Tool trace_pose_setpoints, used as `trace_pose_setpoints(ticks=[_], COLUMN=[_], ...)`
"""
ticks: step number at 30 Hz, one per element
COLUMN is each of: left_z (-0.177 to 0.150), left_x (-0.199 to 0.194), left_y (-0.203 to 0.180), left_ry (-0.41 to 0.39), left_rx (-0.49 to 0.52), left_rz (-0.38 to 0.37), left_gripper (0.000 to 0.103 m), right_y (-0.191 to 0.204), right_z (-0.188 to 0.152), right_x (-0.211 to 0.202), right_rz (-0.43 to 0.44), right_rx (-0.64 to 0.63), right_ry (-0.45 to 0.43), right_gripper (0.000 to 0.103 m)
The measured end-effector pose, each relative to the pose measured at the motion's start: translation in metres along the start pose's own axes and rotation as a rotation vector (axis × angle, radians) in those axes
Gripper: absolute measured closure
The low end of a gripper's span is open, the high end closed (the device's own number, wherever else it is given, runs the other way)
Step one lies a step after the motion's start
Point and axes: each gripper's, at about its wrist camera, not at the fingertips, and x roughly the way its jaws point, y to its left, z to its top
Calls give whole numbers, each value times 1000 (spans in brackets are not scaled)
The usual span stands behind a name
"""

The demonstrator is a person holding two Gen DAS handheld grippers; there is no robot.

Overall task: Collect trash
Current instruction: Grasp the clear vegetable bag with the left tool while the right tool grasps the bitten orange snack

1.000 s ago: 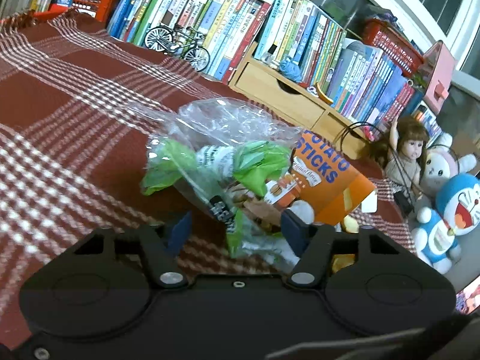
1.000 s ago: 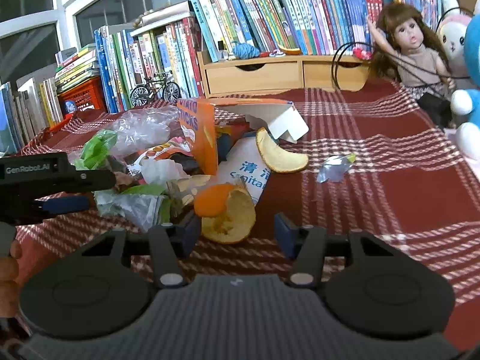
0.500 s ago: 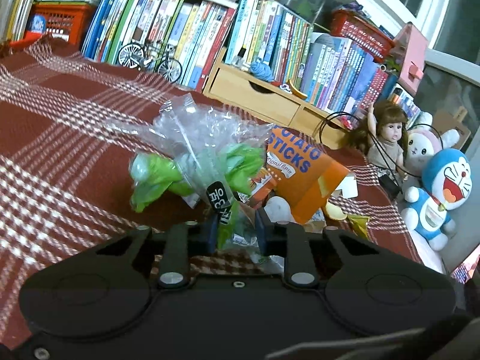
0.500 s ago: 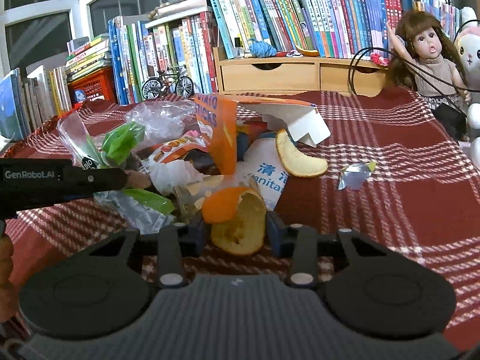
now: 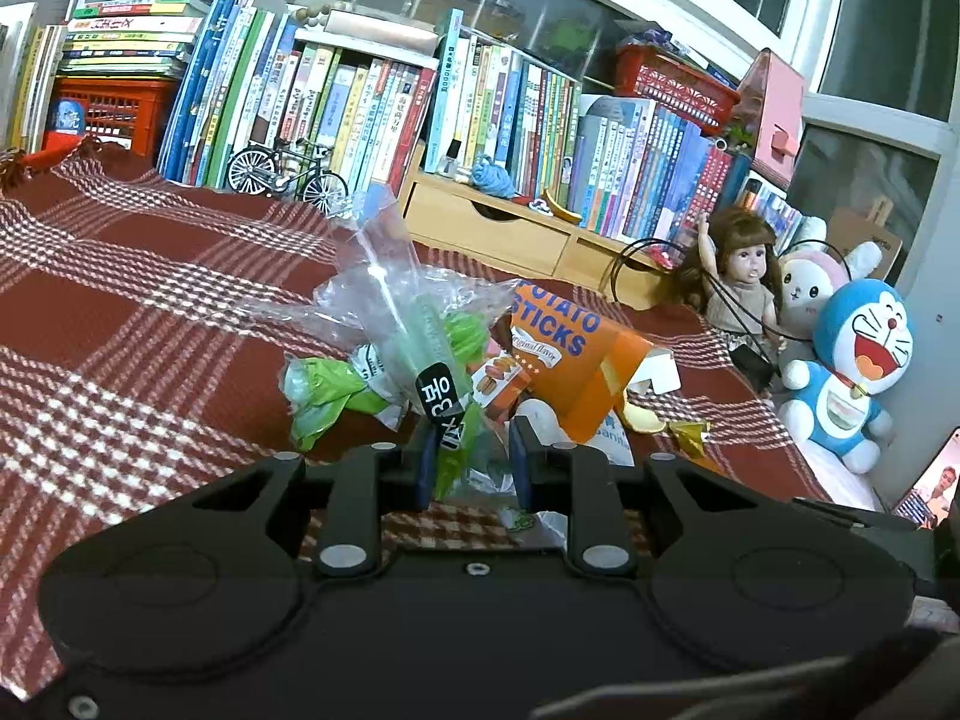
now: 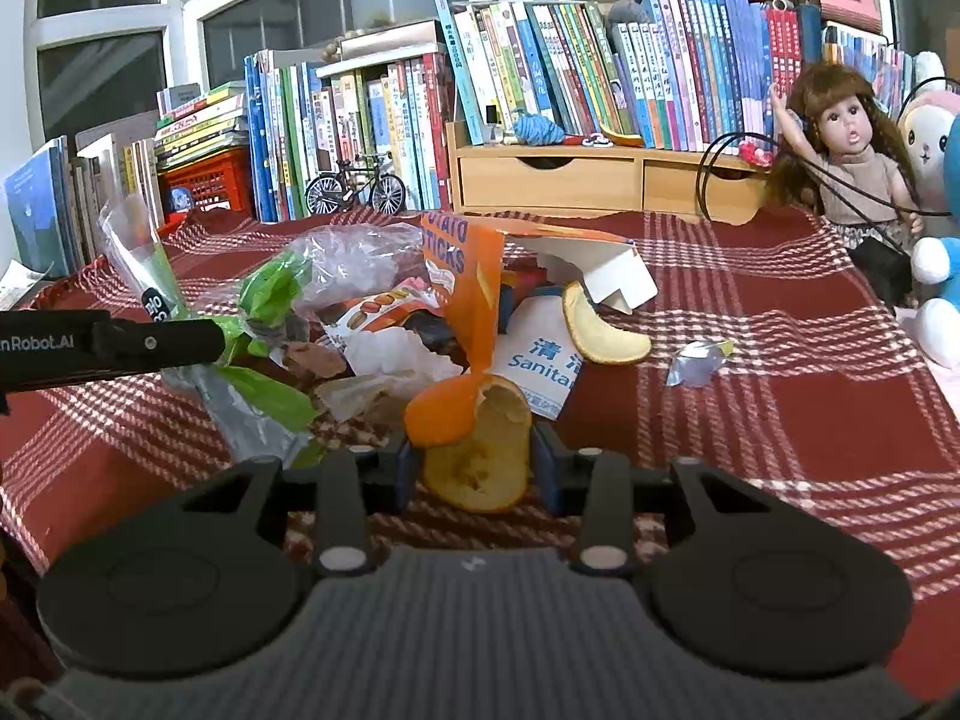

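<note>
A heap of trash lies on the red plaid cloth (image 6: 780, 408). My left gripper (image 5: 474, 462) is shut on a clear and green plastic wrapper (image 5: 441, 402) with a black label, whose top stands up out of the heap. From the right wrist view that left gripper (image 6: 156, 339) shows side-on at the left, with the wrapper (image 6: 144, 276) sticking up above it. My right gripper (image 6: 475, 471) is shut on an orange peel (image 6: 474, 444) at the heap's near edge. Behind stand an orange Potato Sticks box (image 6: 468, 276), a crumpled clear bag (image 6: 354, 258) and a pale rind slice (image 6: 600, 336).
A blue-lettered wipes pack (image 6: 540, 360) and a silver foil scrap (image 6: 696, 363) lie to the right. Books (image 6: 372, 120), a model bicycle (image 6: 354, 186) and a wooden drawer unit (image 6: 546, 180) line the back. A doll (image 6: 852, 168) and plush toys (image 5: 852, 372) sit at the right.
Both grippers closed: the left on the plastic wrapper, the right on the orange peel. The left has since drawn the wrapper upward, and both cameras now sit a little higher.
</note>
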Motion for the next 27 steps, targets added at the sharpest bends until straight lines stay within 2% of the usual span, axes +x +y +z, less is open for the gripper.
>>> trace_pose_setpoints(ticks=[6,7,8,10,13,17,18,19,20,23,27], left_z=[-1,-1,-2,-4,-7,-9,-9,-8,-8,-5,-4], left_x=[-11,-12,-12,-11,-6,5,8,9,9,10,4], left_y=[10,12,14,19,23,31,33,34,35,35,31], left_ry=[4,7,13,27,33,57,53,46,39,28,5], left_rx=[-21,-27,-33,-50,-57,-108,-122,-130,-133,-129,-86], left_rz=[12,16,20,25,41,46,47,51,56,53,62], left_gripper=[79,75,63,47,41,41,43,52,69,93,96], right_y=[1,1,3,5,9,14,15,16,17,19,21], right_z=[-3,-4,-4,-5,-6,-7,-7,-7,-8,-9,-10], right_x=[-9,-10,-12,-14,-17,-19,-19,-19,-18,-19,-19], right_rz=[8,11,13,17,25,33,35,38,39,44,45], right_rx=[13,13,12,8,-2,-10,-11,-13,-14,-17,-22], right_ry=[-3,-3,-3,-5,-9,-9,-9,-7,-6,-4,-4], right_gripper=[59,59,59,59,59,59,59,59,59,59,59])
